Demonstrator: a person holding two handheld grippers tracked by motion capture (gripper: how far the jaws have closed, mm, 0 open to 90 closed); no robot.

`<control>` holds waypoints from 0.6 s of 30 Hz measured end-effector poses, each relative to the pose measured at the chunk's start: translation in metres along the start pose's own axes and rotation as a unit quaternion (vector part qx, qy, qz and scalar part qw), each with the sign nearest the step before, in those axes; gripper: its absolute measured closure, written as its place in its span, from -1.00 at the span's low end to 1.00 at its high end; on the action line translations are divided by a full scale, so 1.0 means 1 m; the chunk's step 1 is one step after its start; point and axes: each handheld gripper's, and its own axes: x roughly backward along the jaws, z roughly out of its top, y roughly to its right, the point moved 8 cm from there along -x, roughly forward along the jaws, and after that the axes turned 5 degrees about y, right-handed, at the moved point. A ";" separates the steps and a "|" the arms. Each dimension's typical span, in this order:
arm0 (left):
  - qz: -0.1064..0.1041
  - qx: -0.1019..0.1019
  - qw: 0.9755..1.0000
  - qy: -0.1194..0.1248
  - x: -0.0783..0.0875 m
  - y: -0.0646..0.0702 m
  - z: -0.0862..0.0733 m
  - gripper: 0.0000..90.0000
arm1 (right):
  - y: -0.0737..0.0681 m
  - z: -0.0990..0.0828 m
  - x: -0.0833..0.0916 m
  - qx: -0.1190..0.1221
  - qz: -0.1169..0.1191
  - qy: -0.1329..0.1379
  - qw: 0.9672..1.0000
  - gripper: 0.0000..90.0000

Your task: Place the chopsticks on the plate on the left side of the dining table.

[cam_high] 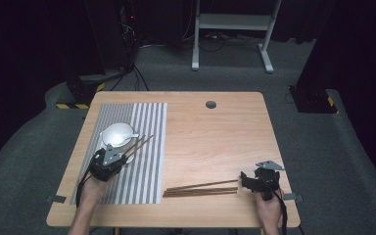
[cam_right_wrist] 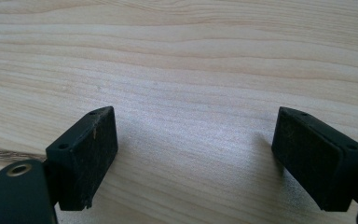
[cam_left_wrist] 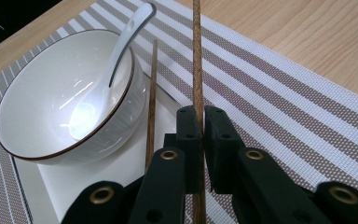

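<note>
Left claw [cam_left_wrist: 198,135]: my left claw is clamped on one brown chopstick [cam_left_wrist: 197,56] — the pads pinch the stick near its lower part and it runs up and away between them, out over the striped placemat [cam_left_wrist: 279,93].

Step in hand: I judge this is table-setting — laying the chopstick down beside its mate, the second chopstick [cam_left_wrist: 152,98], which already lies just right of the bowl.

Next move: it calls for lowering the held stick level, parallel and close to the laid one, then easing the pads apart without flicking it.

Bowl [cam_left_wrist: 51,98]: white with a dark rim, on a white square plate [cam_left_wrist: 116,172], just left of my left claw; a white spoon [cam_left_wrist: 116,60] leans inside it, handle over the rim.

Edges near the left: the bowl's wall and the plate's raised edge sit close to the drop spot; a stick half on the plate could tip or roll.

Right claw [cam_right_wrist: 193,158]: wide apart, nothing between the pads, over bare wood of the desk [cam_right_wrist: 191,56].

Spare chopsticks [cam_high: 200,189]: in the high view a bundle lies on the wood, just left of my right claw.

Open room: the desk's middle and far half are bare wood — plenty of space to swing right of the placemat.

Far edge: a small round grommet hole [cam_high: 210,104] near the back; beyond it, dark floor.
</note>
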 end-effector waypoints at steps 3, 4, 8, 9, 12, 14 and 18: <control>0.002 0.002 1.000 0.001 0.000 -0.001 -0.001 0.89 | 0.000 0.000 0.000 0.000 0.000 0.000 1.000 -0.69; 0.002 0.003 1.000 -0.001 0.000 -0.001 -0.002 0.88 | 0.000 0.000 0.000 -0.001 0.000 0.000 1.000 -0.69; 0.007 0.002 1.000 -0.004 -0.001 -0.005 -0.004 0.89 | 0.000 0.000 0.000 -0.001 0.000 0.000 1.000 -0.69; 0.008 0.005 1.000 -0.005 -0.001 -0.005 -0.005 0.88 | 0.000 0.000 0.000 0.000 0.000 0.000 1.000 -0.69; 0.012 0.002 1.000 -0.010 -0.002 -0.006 -0.008 0.88 | 0.000 0.000 0.000 -0.001 0.000 0.000 1.000 -0.69; 0.015 0.001 1.000 -0.015 -0.003 -0.007 -0.010 0.88 | 0.000 0.000 0.000 0.000 0.000 0.000 1.000 -0.69; 0.020 0.000 1.000 -0.025 -0.007 -0.009 -0.014 0.88 | 0.000 0.000 0.000 0.000 0.000 0.000 1.000 -0.69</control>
